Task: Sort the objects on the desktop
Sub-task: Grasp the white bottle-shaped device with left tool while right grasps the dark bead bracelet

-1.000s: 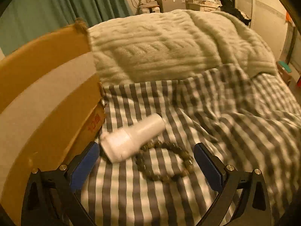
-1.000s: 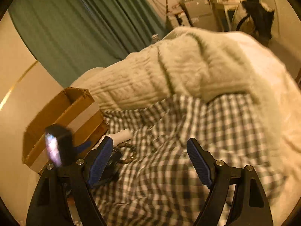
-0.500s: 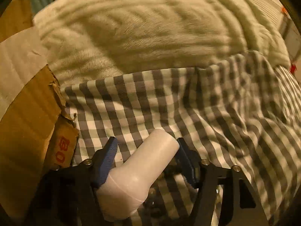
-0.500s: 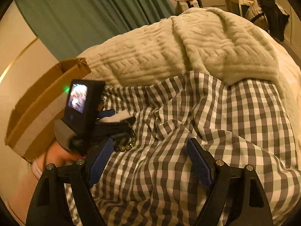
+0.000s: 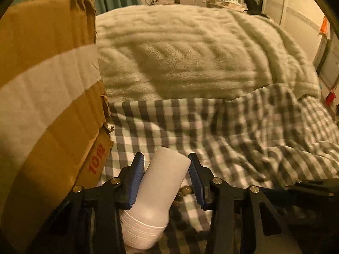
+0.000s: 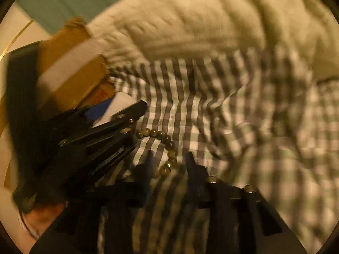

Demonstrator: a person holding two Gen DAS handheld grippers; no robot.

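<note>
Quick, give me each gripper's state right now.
Left gripper: jaws have just been closing, now shut on the white bottle.
Right gripper: jaws have just been closing around the bead bracelet; grip cannot be told.

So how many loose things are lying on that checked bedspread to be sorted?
2 that I can see: a white bottle between the left gripper's pads beside the cardboard box, and a bead bracelet just right of it. Others may be hidden.

Light: dim, warm amber cast throughout | Shadows: soft, laid across the blanket [image 5: 180, 59] | Blur: heavy motion smear in the right wrist view, mild in the left | Edges: fisheye bending, black vignette at corners
</note>
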